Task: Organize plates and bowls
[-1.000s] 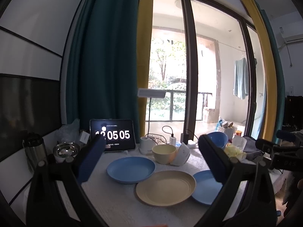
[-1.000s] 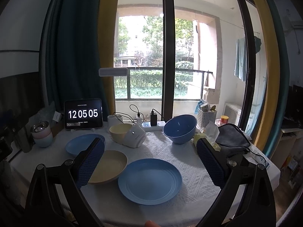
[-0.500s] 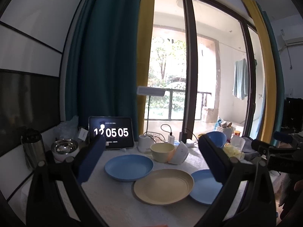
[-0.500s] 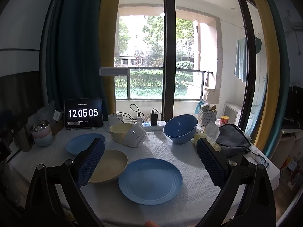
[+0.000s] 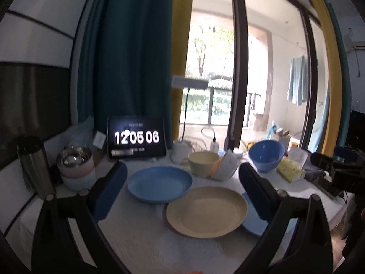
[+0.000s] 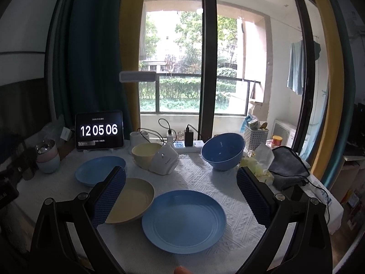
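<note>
L gripper [image 5: 182, 182] has dipped twd table; R gripper [image 6: 181, 185] steady. Both released, empty. Nothing stacked yet: blue plate [image 6: 183, 221] at 6, yellow plate [image 6: 131, 201] 8, blue bowl [image 6: 222, 151] 1.

Two blue plates [image 6: 183, 221] [image 6: 97, 172], a beige plate [image 6: 131, 201], white embossed tablecloth [image 6: 205, 178].

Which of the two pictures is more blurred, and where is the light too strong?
Left wrist view: softer overall, the clock digits on the tablet are smeared and the cream plate has fuzzy edges; the window is washed out to near white. Right wrist view: sharp, the tablet reads clearly and the tablecloth pattern shows; the window is bright but the trees remain visible. Both bend straight lines at the edges.
</note>
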Tool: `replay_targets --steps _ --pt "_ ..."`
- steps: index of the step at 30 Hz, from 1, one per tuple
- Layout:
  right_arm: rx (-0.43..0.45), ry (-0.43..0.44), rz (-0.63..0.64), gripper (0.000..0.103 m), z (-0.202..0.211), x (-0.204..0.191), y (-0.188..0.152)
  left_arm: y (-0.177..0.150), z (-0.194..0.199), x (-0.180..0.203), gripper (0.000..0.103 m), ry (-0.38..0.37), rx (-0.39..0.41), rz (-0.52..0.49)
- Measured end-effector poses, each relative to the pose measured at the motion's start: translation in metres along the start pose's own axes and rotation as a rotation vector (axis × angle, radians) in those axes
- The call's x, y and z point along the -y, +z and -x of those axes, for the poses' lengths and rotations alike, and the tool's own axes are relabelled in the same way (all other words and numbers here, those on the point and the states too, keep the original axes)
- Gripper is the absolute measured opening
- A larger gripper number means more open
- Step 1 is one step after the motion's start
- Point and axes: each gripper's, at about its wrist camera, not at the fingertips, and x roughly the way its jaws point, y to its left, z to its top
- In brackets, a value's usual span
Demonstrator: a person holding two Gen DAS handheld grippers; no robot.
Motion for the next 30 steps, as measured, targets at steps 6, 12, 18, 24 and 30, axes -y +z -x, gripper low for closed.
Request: replay_targets --steps 6,12,18,24,30 --pt "-0.054 0.007 0.000 0.100 -0.030 -0.002 -0.002 -0.009 -0.032 -0.004 0.099 -0.013 -0.077 0.013" --pt "-0.120 0.032 0.005 0.100 -0.061 -0.006 -0.004 -0.018 -0.066 -0.007 0.098 -0.012 -0.150 0.002" --pt "-0.196 0.068 0.004 0.099 -0.097 -0.012 -0.015 -0.034 -0.099 -0.015 0.098 -0.002 -0.236 0.021" --pt "-0.274 0.089 0.019 0.094 -0.132 -0.020 -0.027 -0.053 -0.126 -0.023 0.098 0.014 -0.316 0.032" --pt "-0.338 0.116 0.032 0.087 -0.158 -0.028 -0.039 -0.066 -0.146 -0.027 0.097 0.012 -0.371 0.033"
